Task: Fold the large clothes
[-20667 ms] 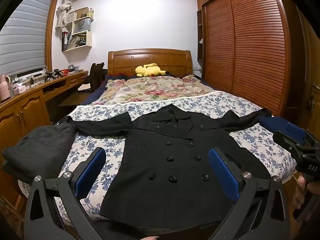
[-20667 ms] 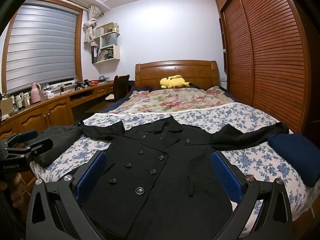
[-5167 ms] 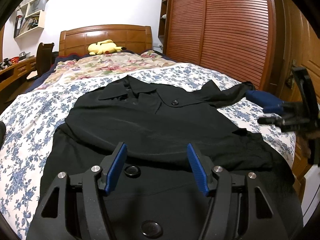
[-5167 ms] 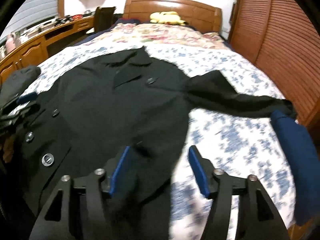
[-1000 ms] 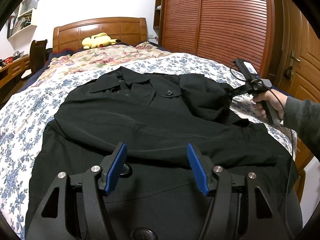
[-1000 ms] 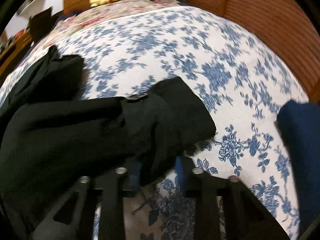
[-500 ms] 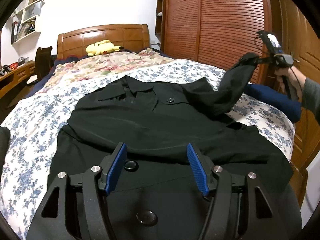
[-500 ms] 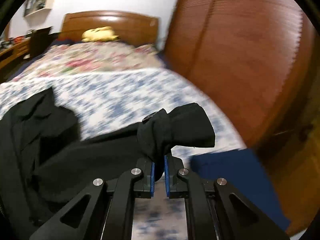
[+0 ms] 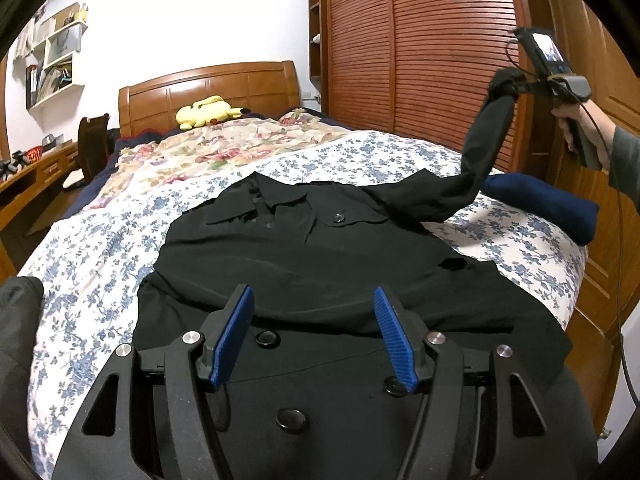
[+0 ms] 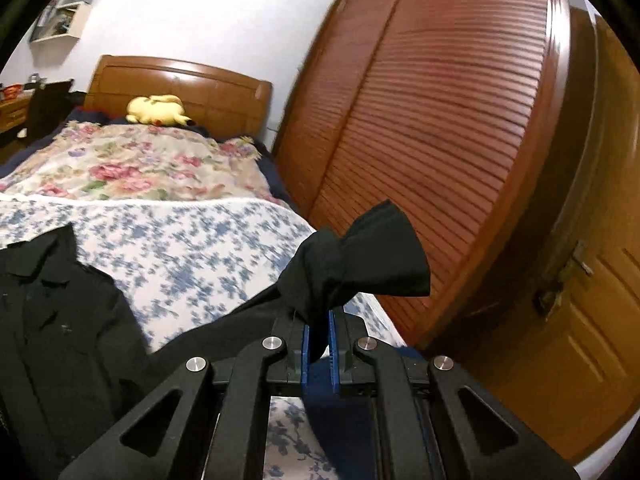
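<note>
A black double-breasted coat [image 9: 312, 264] lies on the bed, its left sleeve folded across the front. My left gripper [image 9: 314, 316] is open and empty, low over the coat's lower front. My right gripper [image 10: 318, 332] is shut on the cuff of the coat's right sleeve [image 10: 360, 260] and holds it high above the bed's right side. In the left wrist view the right gripper [image 9: 508, 84] holds the sleeve [image 9: 480, 148] stretched up and to the right near the wardrobe.
The bed has a blue floral sheet [image 9: 96, 248] and a flowered quilt [image 9: 224, 148] with a yellow plush toy [image 9: 208, 110] at the headboard. A folded navy garment [image 9: 548, 208] lies at the right edge. A slatted wardrobe [image 9: 420, 60] stands right; a dark garment [image 9: 16, 320] lies left.
My right gripper has lifted the sleeve cuff higher and further right toward the wardrobe, pulling the sleeve straight. My left gripper has stayed open over the coat.
</note>
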`<action>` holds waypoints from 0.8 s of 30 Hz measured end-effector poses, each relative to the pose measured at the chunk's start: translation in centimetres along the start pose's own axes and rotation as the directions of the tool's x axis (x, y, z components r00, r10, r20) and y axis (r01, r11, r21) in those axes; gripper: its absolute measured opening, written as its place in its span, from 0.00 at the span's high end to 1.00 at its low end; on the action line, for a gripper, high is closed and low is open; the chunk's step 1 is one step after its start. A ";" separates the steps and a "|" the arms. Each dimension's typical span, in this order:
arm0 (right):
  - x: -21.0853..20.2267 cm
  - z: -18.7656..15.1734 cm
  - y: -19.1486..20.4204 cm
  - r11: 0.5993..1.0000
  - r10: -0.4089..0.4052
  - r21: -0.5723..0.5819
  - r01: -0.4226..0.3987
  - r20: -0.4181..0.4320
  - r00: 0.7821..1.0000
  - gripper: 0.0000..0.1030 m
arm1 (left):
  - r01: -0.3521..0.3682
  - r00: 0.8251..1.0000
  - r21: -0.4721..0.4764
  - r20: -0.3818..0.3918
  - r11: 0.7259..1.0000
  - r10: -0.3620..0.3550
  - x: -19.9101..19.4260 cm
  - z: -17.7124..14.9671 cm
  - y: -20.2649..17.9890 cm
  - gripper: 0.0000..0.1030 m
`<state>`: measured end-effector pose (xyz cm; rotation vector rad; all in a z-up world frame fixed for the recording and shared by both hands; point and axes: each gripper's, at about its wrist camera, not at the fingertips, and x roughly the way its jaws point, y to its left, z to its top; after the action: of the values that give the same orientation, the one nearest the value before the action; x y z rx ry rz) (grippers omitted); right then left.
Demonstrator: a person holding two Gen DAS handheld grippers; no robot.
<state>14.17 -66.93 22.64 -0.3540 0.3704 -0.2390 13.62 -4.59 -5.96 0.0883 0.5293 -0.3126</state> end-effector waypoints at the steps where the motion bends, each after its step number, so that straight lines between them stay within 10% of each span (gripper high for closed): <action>1: -0.6 0.0 0.1 1.000 0.012 -0.006 -0.012 0.011 1.000 0.93 | -0.001 1.000 0.004 0.000 1.000 0.001 -0.1 0.0 -0.1 0.38; 12: -6.9 -1.2 5.7 0.951 0.295 -0.120 -0.284 0.083 0.952 0.93 | -0.013 1.000 -0.007 0.019 1.000 0.013 -1.3 0.6 0.5 0.38; 24: -13.7 -4.8 12.2 0.771 0.614 -0.252 -0.585 0.046 0.788 0.93 | -0.056 0.997 -0.071 0.043 0.996 0.059 -2.9 0.3 3.7 0.38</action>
<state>1.89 -53.20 18.10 -0.4535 0.3693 0.4656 12.52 -0.38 -4.19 0.0287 0.4916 -0.2390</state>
